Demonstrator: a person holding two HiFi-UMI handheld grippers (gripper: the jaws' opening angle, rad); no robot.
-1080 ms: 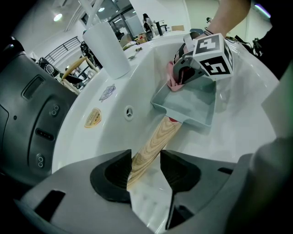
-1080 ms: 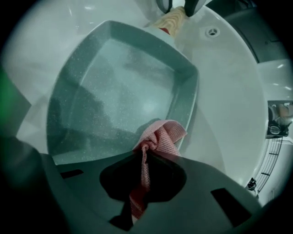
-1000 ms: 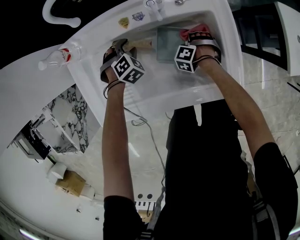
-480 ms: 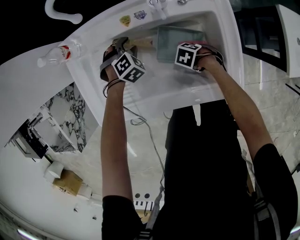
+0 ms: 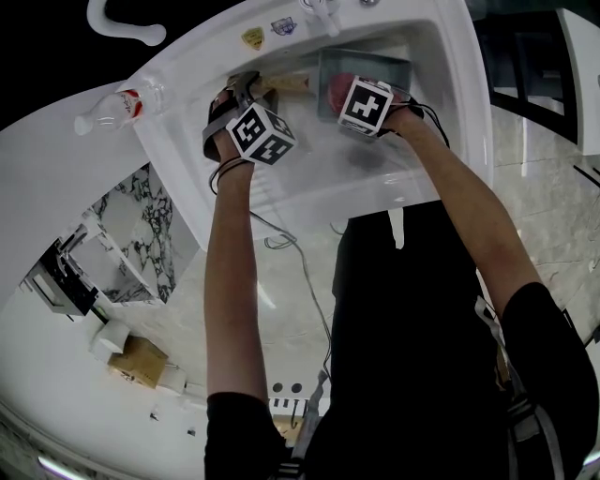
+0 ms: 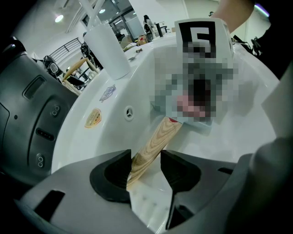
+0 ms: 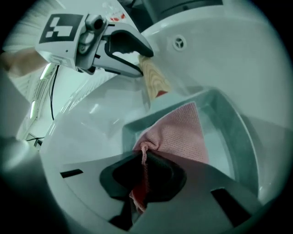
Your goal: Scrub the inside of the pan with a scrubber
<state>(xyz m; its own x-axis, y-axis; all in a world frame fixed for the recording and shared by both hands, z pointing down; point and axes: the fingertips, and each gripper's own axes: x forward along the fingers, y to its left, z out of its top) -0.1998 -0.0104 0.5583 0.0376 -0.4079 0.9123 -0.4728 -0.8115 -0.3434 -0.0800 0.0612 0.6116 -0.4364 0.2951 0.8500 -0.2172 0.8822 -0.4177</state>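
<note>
A square grey pan (image 5: 375, 67) (image 7: 233, 132) with a wooden handle (image 5: 286, 84) (image 6: 153, 148) (image 7: 153, 82) lies in the white sink (image 5: 309, 178). My left gripper (image 5: 236, 94) (image 6: 145, 171) is shut on the wooden handle at the pan's left. My right gripper (image 5: 349, 94) (image 7: 144, 176) is shut on a pink mesh scrubber (image 7: 176, 135) (image 5: 337, 89), which lies spread on the pan's inside floor near the left wall. In the left gripper view the pan's inside is hidden by a mosaic patch.
The sink's tap (image 5: 314, 14) and two stickers (image 5: 253, 37) sit on its far rim. A plastic bottle (image 5: 117, 111) lies on the counter left of the sink. A cable (image 5: 281, 244) hangs below the sink's front edge. A white cylinder (image 6: 107, 50) stands by the far rim.
My right gripper has swept with the scrubber from the pan's right side down and across to its left side. The left gripper has kept still on the handle.
</note>
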